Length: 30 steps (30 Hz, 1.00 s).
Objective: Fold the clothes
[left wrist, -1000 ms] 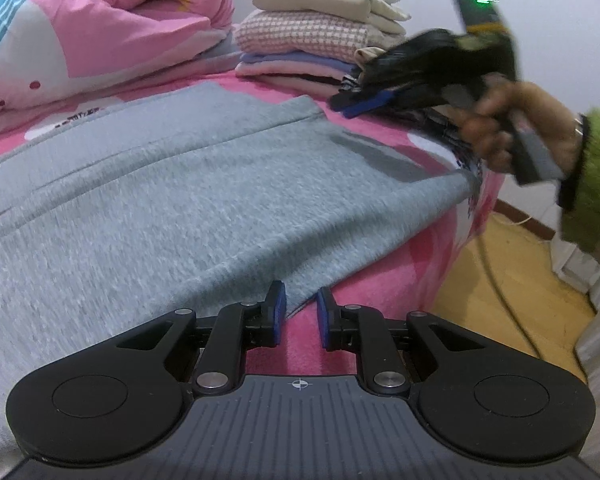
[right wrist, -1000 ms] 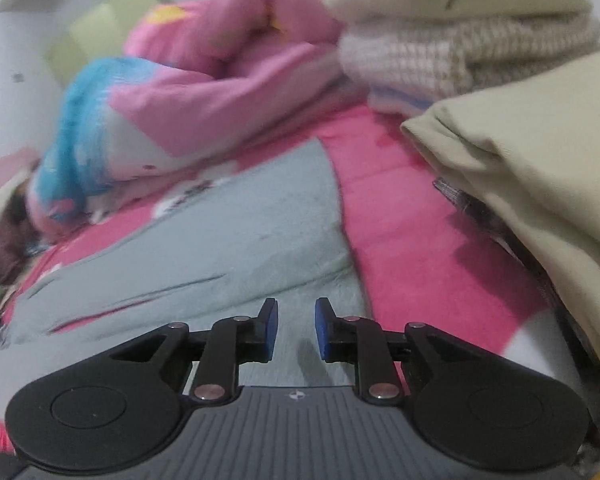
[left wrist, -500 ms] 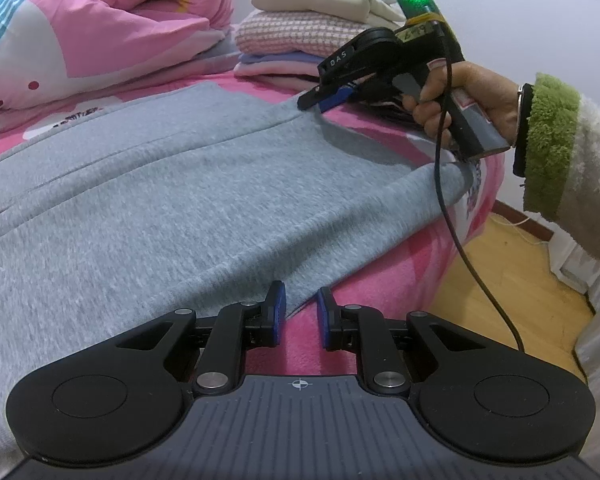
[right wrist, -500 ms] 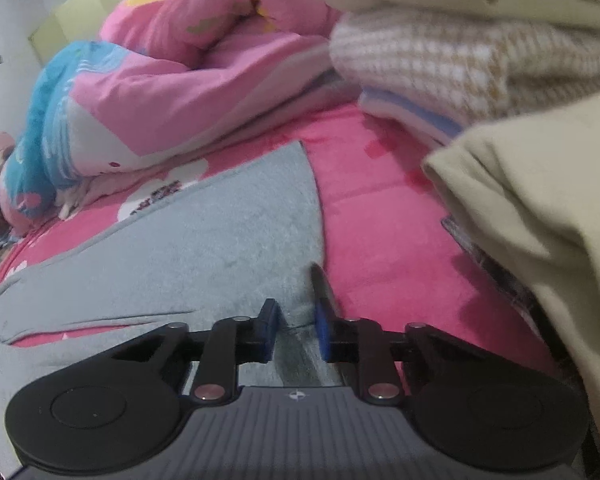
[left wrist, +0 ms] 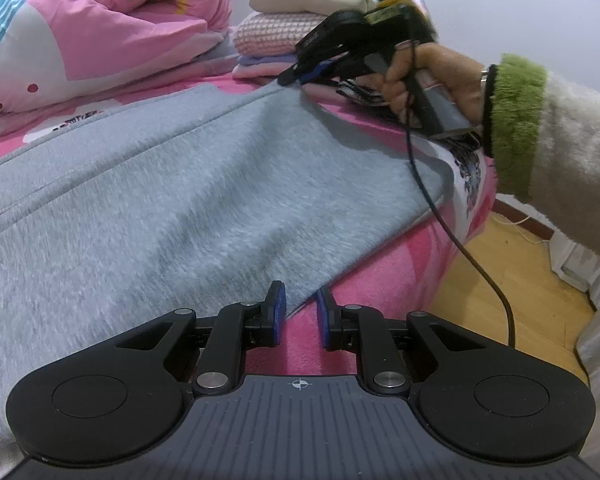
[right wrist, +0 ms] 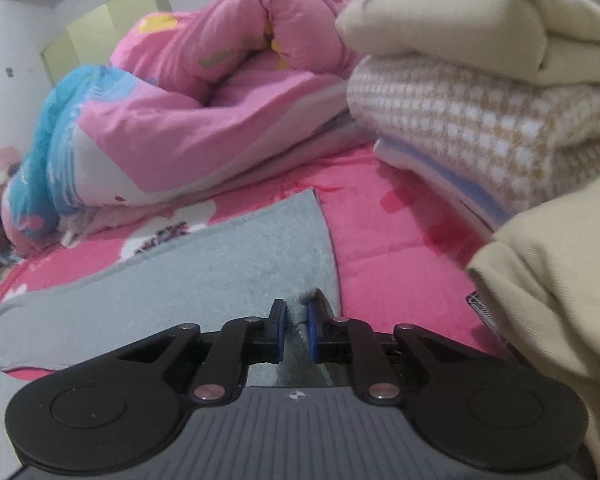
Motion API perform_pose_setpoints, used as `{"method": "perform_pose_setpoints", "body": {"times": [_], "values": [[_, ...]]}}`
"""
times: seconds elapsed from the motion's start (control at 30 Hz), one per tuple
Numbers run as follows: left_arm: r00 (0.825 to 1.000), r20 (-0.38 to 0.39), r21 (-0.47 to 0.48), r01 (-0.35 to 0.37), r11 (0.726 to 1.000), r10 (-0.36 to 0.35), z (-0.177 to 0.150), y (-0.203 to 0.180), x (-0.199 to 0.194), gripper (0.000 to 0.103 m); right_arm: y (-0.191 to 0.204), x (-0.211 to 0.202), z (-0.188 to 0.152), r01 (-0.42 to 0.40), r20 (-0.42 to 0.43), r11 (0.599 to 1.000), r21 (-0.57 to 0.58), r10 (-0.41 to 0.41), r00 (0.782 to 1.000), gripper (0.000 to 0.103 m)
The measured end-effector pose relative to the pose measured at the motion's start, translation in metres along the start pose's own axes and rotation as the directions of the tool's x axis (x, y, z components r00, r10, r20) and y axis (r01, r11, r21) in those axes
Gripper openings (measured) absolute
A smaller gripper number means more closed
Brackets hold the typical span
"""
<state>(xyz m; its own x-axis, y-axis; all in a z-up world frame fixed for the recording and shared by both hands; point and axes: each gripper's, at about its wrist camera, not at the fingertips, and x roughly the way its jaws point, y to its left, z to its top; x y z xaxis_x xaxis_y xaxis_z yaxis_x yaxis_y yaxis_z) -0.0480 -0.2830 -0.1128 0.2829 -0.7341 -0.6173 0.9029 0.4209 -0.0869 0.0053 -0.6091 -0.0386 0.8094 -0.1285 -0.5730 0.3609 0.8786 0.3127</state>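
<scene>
A grey fleece garment [left wrist: 180, 200] lies spread on the pink bed [left wrist: 380, 280]. Its near corner sits between the tips of my left gripper [left wrist: 300, 308], which is shut on it at the bed's edge. At the far corner, my right gripper [left wrist: 296, 76] is held by a hand [left wrist: 440, 68] in a green-cuffed sleeve. In the right wrist view, the jaws of the right gripper [right wrist: 296, 320] are closing. A ridge of the grey garment [right wrist: 220, 272] is bunched between the pads and lifted a little.
A stack of folded clothes [left wrist: 284, 36] stands just behind the far corner, close to the right gripper. A beige folded piece [right wrist: 560, 260] crowds its right side. A rolled pink quilt [left wrist: 100, 40] lies at the back left. A cable [left wrist: 460, 248] hangs over the wooden floor [left wrist: 500, 288].
The right gripper moved left from the clothes stack to the garment's far corner, narrowed its jaws on the fabric and raised that corner. The left gripper stayed put.
</scene>
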Motion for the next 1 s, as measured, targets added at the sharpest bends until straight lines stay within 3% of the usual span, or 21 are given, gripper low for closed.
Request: {"method": "perform_pose_setpoints", "body": {"times": [0.2, 0.3, 0.37, 0.53, 0.63, 0.73, 0.8, 0.83, 0.87, 0.93, 1.0], "values": [[1.000, 0.000, 0.001, -0.001, 1.000, 0.001, 0.000, 0.000, 0.000, 0.016, -0.009, 0.036, -0.018, 0.070, -0.046, 0.998, -0.005, -0.070, 0.996, 0.014], [1.000, 0.000, -0.003, 0.002, 1.000, -0.002, 0.000, 0.000, 0.000, 0.016, -0.013, 0.024, -0.016, 0.119, -0.031, 0.992, 0.036, -0.118, 0.993, 0.027], [1.000, 0.000, -0.008, 0.004, 1.000, -0.004, 0.000, 0.001, 0.001, 0.016, -0.013, 0.004, -0.015, 0.145, -0.007, 0.988, 0.046, -0.145, 0.989, 0.029], [1.000, -0.001, -0.010, 0.003, 1.000, -0.003, 0.000, 0.003, 0.001, 0.016, 0.004, -0.087, -0.044, 0.025, 0.093, 0.996, -0.083, -0.017, 0.996, 0.029], [1.000, -0.002, -0.009, 0.000, 1.000, 0.000, 0.000, 0.002, 0.001, 0.016, 0.025, -0.132, -0.089, -0.067, 0.087, 0.967, -0.245, 0.091, 0.992, 0.029], [1.000, -0.001, -0.006, -0.005, 1.000, 0.005, 0.000, 0.001, 0.001, 0.016, 0.033, -0.140, -0.142, -0.131, 0.020, 0.939, -0.319, 0.144, 0.989, 0.027], [1.000, -0.001, -0.007, -0.002, 1.000, 0.002, -0.001, 0.001, 0.001, 0.016, 0.022, -0.131, -0.170, -0.024, -0.020, 0.952, -0.306, 0.019, 1.000, 0.025], [1.000, 0.001, -0.009, -0.001, 1.000, 0.001, -0.001, 0.001, 0.001, 0.016, 0.010, -0.134, -0.180, 0.010, 0.020, 0.965, -0.262, -0.005, 1.000, 0.021], [1.000, 0.002, -0.011, 0.000, 1.000, 0.000, -0.001, 0.002, 0.001, 0.016, 0.002, -0.141, -0.182, 0.019, 0.051, 0.983, -0.185, -0.009, 0.999, 0.007], [1.000, 0.005, -0.021, 0.004, 1.000, -0.004, -0.002, 0.003, 0.000, 0.016, 0.010, -0.154, -0.182, 0.086, 0.110, 0.987, -0.134, -0.072, 0.991, 0.009], [1.000, 0.008, -0.039, 0.009, 0.999, -0.009, -0.002, 0.004, 0.000, 0.016, 0.033, -0.164, -0.186, 0.037, 0.176, 0.981, -0.189, -0.003, 0.984, 0.008]]}}
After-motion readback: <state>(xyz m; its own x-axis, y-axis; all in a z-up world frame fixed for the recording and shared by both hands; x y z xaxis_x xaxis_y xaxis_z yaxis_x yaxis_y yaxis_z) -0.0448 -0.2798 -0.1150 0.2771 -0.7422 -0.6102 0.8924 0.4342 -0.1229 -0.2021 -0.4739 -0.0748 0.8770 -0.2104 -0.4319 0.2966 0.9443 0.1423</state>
